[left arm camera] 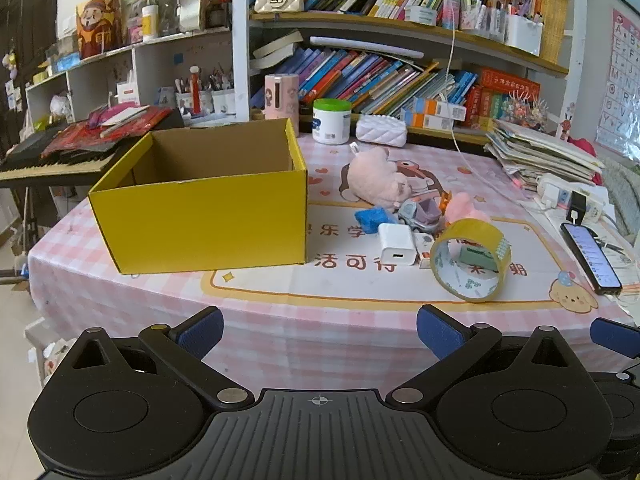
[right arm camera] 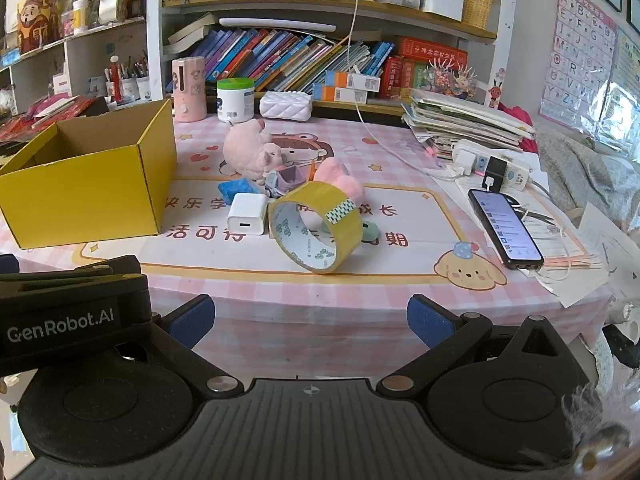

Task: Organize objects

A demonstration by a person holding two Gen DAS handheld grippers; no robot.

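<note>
An empty yellow cardboard box (left arm camera: 200,216) (right arm camera: 84,196) stands open on the left of the pink checked table. To its right lies a small heap: a yellow tape roll (left arm camera: 472,260) (right arm camera: 316,226) on edge, a white charger (left arm camera: 396,244) (right arm camera: 247,219), a blue sponge-like piece (left arm camera: 372,219) (right arm camera: 236,189), a toy car (left arm camera: 420,216) (right arm camera: 286,179) and a pink plush pig (left arm camera: 376,178) (right arm camera: 248,152). My left gripper (left arm camera: 320,332) hangs open before the table's near edge, well short of everything. My right gripper (right arm camera: 310,320) is open too, beside the left one, nothing between its pads.
A lit phone (left arm camera: 592,258) (right arm camera: 506,228) lies on papers at the right, near a power strip (right arm camera: 496,164) and cables. A white jar (left arm camera: 331,122), a pink canister (right arm camera: 189,90) and a paper stack (right arm camera: 464,120) line the back. Bookshelves stand behind; a keyboard (left arm camera: 44,160) sits left.
</note>
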